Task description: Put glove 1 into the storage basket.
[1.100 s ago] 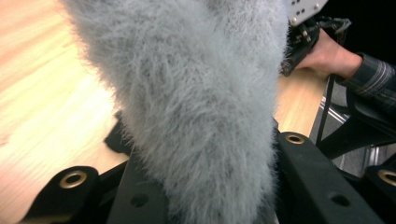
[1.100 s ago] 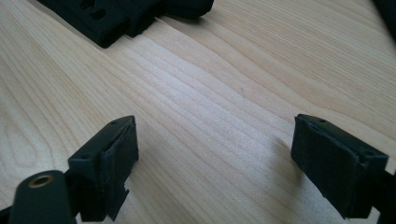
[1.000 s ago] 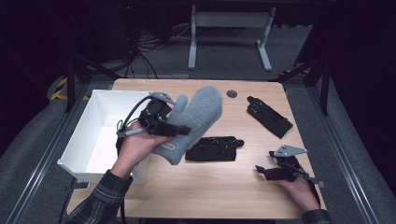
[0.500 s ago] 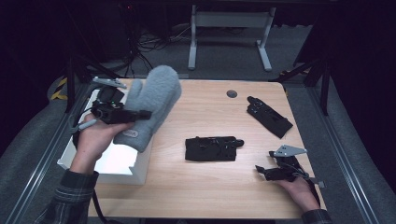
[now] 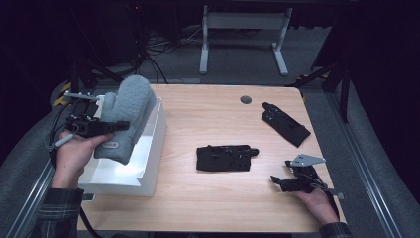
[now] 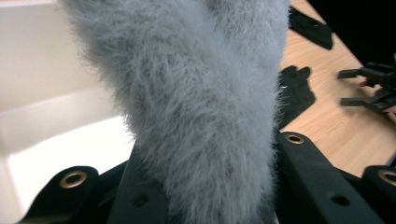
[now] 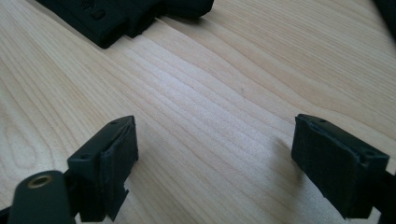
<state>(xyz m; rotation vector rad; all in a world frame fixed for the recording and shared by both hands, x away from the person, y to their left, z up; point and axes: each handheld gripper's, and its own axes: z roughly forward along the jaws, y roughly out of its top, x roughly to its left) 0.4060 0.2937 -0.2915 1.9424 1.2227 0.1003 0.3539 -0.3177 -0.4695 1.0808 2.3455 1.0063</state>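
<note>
A fluffy grey mitten [image 5: 125, 116] hangs over the white bin [image 5: 148, 168] at the table's left edge, held by my left gripper [image 5: 116, 125], which is shut on its cuff. Up close, the mitten's fur [image 6: 196, 93] rises between the jaws. A black glove [image 5: 225, 157] lies flat mid-table. A second black glove [image 5: 286, 123] lies at the far right. My right gripper [image 5: 285, 183] rests low on the table near the front right, open, with bare wood between its fingertips [image 7: 112, 158].
The wooden table [image 5: 208, 114] has a round grommet [image 5: 245, 99] near its far edge. In the left gripper view the mid-table glove [image 6: 294, 91] and the other gripper [image 6: 373, 86] lie beyond the mitten. A metal stand [image 5: 242, 29] is on the floor behind.
My left gripper has carried the grey mitten leftward from mid-table to above the white bin. The right gripper has stayed still.
</note>
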